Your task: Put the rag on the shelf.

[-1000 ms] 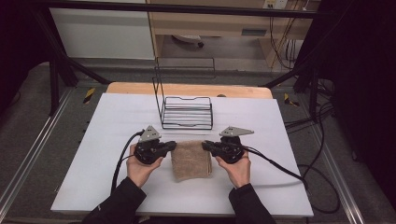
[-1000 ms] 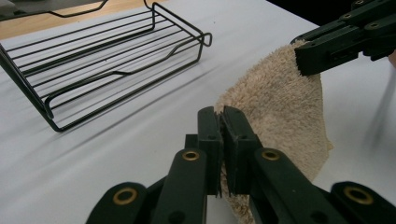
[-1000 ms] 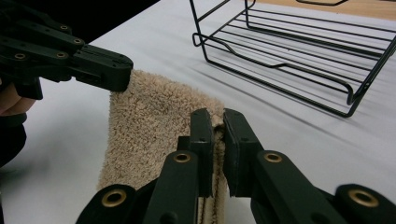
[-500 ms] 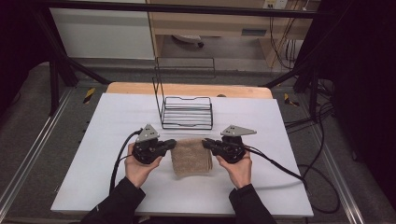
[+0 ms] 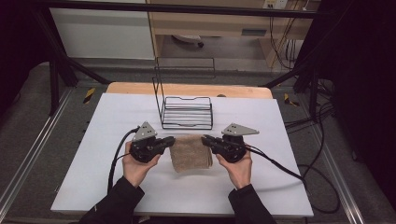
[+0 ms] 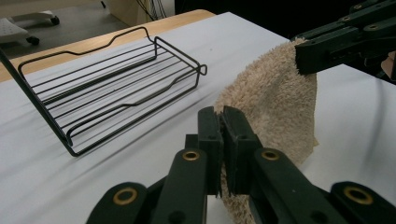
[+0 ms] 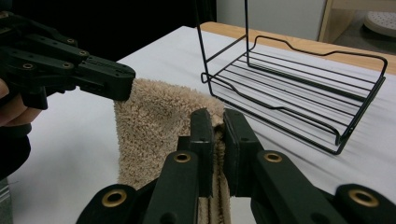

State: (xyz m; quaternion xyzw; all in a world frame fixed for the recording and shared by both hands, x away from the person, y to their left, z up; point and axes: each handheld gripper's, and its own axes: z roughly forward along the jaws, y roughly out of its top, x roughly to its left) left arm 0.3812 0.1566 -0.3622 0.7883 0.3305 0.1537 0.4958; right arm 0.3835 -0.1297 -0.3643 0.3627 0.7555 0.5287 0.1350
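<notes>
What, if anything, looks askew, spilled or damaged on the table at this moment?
Nothing stands out. The beige towel is folded and pinched at its two far corners by the left gripper and right gripper, both shut on it. The wire rack stands upright just beyond it on the white table, undamaged.

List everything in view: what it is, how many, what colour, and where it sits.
towel: one, beige, folded, at mid table, held at its two far corners.
wire rack: one, black, on the white top just beyond the towel, with a tall back frame.
table: one, white top with a wooden strip at the far edge.
cables: two, black, trailing from the tongs toward the table's near corners.
left tongs: one, black, shut on the towel's left corner.
right tongs: one, black, shut on the towel's right corner.
hands: two, in black sleeves, coming in from the near edge.
</notes>
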